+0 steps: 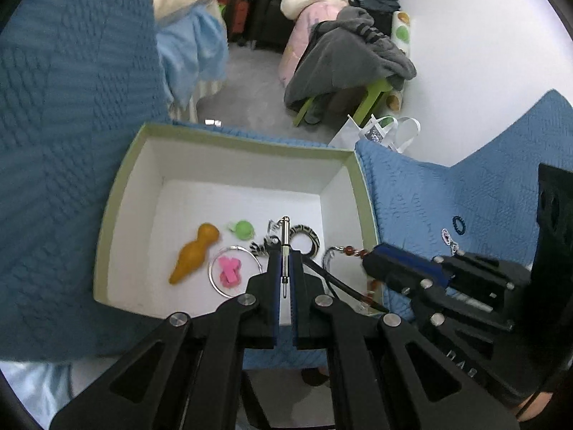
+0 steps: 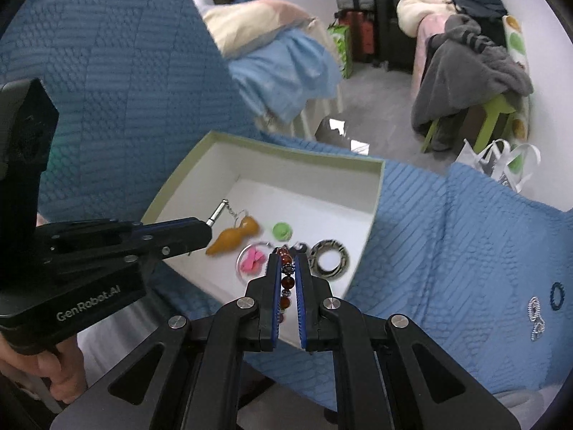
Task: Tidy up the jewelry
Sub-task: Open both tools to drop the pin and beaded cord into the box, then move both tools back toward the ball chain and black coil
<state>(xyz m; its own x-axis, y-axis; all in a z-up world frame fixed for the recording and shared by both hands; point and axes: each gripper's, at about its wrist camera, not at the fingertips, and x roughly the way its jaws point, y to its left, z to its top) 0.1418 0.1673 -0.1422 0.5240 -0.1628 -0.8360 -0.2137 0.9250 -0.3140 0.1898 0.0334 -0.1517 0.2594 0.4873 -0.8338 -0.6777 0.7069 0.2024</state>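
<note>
My left hand-held gripper [image 1: 285,256] pinches a metal pin [image 1: 284,247] and my right [image 2: 287,263] squeezes beads [image 2: 286,279], both over the box [image 2: 286,156], so I should lower first, then open slowly.

Blue quilted bedspread [image 2: 447,236], open box [image 2: 297,156], silver chain [image 2: 536,317], blue ring [image 2: 557,295]

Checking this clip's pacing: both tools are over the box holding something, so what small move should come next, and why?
Probably open the right tool to drop the bead bracelet. Its tip is already over the box floor, near the patterned ring. The left tool, shut on a metal pin, could release after.
</note>
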